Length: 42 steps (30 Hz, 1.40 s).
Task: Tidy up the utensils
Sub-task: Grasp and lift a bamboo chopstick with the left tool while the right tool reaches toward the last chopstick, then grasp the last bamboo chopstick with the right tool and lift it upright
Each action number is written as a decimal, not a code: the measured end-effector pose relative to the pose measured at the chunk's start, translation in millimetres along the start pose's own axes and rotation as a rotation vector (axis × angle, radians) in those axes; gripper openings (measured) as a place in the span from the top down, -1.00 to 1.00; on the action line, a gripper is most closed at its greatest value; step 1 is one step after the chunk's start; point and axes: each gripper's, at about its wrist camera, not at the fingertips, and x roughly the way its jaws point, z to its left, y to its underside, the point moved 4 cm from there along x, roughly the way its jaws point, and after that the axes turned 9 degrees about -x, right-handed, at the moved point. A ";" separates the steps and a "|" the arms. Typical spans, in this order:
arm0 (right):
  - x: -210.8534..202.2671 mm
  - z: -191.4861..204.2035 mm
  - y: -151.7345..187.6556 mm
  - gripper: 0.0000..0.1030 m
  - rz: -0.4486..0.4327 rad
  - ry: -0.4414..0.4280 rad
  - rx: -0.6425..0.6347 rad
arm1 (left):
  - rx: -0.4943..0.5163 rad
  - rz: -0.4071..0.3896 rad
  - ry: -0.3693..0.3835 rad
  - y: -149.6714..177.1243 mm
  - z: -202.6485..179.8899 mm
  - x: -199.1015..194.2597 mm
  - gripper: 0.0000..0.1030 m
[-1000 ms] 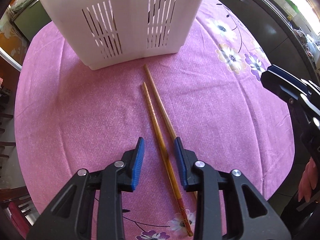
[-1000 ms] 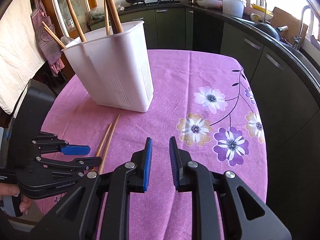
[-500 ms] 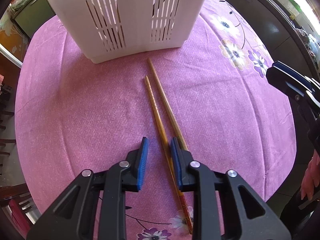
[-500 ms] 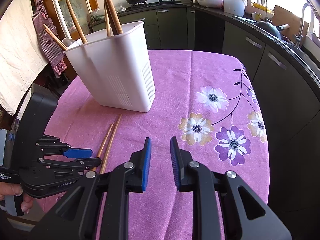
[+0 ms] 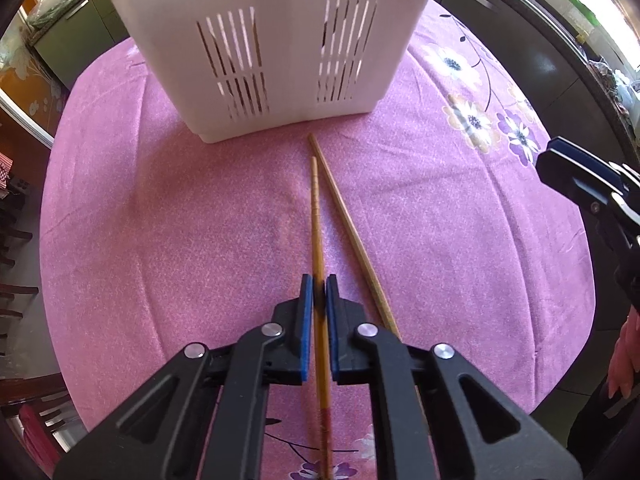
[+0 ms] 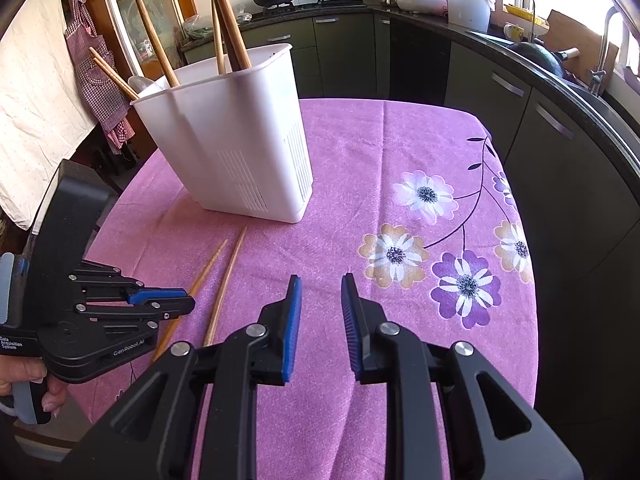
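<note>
Two wooden chopsticks lie side by side on the pink tablecloth in front of a white slotted utensil holder [image 5: 280, 40]. My left gripper [image 5: 319, 292] points steeply down and is shut on the darker chopstick [image 5: 315, 216], its blue pads pressing both sides near the thick end. The paler chopstick [image 5: 347, 220] lies free just to its right. The right wrist view shows the left gripper [image 6: 168, 298] over the darker chopstick [image 6: 208, 268] and the paler one [image 6: 226, 280]. My right gripper [image 6: 320, 284] hovers open above the cloth with nothing between its fingers. The holder [image 6: 232, 144] contains several upright wooden utensils [image 6: 228, 20].
The round table's flowered pink cloth [image 6: 420, 216] drops off at the right toward dark kitchen cabinets [image 6: 540, 120]. A person's hand [image 6: 24, 376] grips the left tool's handle. Dark chair parts [image 5: 16, 240] stand beyond the table's left edge.
My left gripper's jaws have gone from wide apart to shut on the darker chopstick, which now lies straighter along the fingers. The right gripper has stayed put.
</note>
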 end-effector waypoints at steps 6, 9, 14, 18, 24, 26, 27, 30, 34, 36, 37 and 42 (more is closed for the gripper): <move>-6.5 3.5 -1.5 0.60 -0.006 0.007 -0.005 | 0.001 -0.114 0.029 -0.7 10.2 -49.6 0.87; -8.9 9.2 -3.3 0.59 -0.007 0.004 -0.015 | 0.000 -0.169 0.048 -1.0 17.7 -76.4 0.87; -2.1 23.2 -5.1 0.54 0.023 -0.019 -0.033 | 0.003 -0.262 0.051 3.4 29.7 -115.8 0.87; 14.8 38.9 -3.0 0.54 0.071 -0.040 -0.054 | -0.002 -0.315 0.047 12.6 41.3 -137.9 0.87; 51.0 64.5 -5.2 0.54 0.156 -0.090 -0.061 | 0.000 -0.380 0.036 25.3 48.3 -154.9 0.87; 62.1 72.1 -7.4 0.54 0.172 -0.087 -0.060 | 0.005 -0.384 0.040 27.9 48.8 -156.2 0.87; 67.2 76.6 -8.2 0.54 0.180 -0.086 -0.062 | 0.008 -0.385 0.040 28.4 49.2 -156.6 0.87; 82.0 86.4 -11.4 0.54 0.204 -0.079 -0.057 | 0.008 -0.388 0.042 27.6 50.5 -155.0 0.87; 96.1 90.0 -15.0 0.54 0.229 -0.025 -0.043 | 0.013 -0.392 0.041 28.0 52.6 -154.2 0.87; 99.9 93.5 -15.7 0.53 0.240 -0.023 -0.046 | 0.014 -0.392 0.042 28.5 52.9 -154.2 0.87; 100.7 95.6 -16.6 0.53 0.238 -0.012 -0.052 | 0.014 -0.392 0.043 28.4 53.4 -154.2 0.87; 104.2 106.2 -18.4 0.73 0.246 0.023 -0.079 | 0.016 -0.392 0.044 28.5 53.4 -154.1 0.87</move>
